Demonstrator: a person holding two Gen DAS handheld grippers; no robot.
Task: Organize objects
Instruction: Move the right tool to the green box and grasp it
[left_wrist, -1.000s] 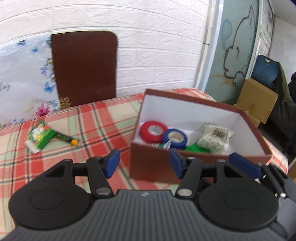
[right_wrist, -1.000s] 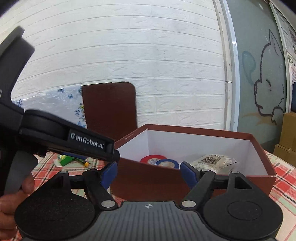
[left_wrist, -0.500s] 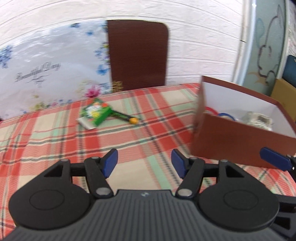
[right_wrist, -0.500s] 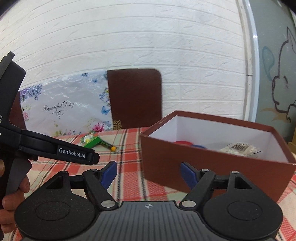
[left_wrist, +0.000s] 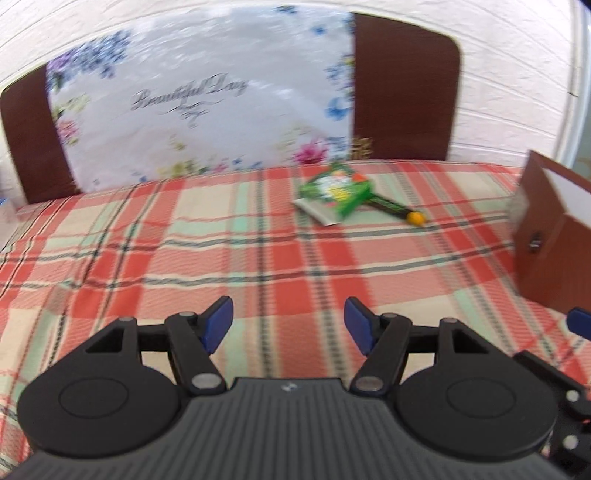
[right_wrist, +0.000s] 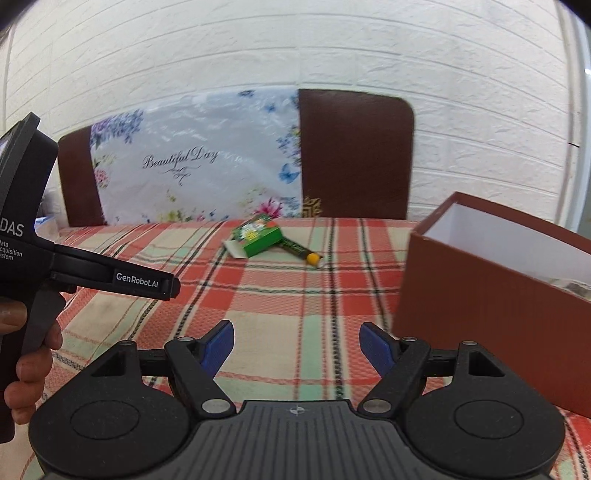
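Note:
A green box with a grey flap lies on the plaid tablecloth at the far side, touching a dark tube with a yellow cap. Both also show in the right wrist view, the box and the tube. A brown box with a white inside stands at the right; it also shows at the right edge of the left wrist view. My left gripper is open and empty above the cloth. My right gripper is open and empty, left of the brown box.
A brown chair back and a flowered plastic sheet stand behind the table against a white brick wall. The left gripper's body and the hand holding it fill the left of the right wrist view.
Both grippers have swung left, away from the brown box, toward the green box and tube. The brown box has slid to the right edge of both views. Both stay open.

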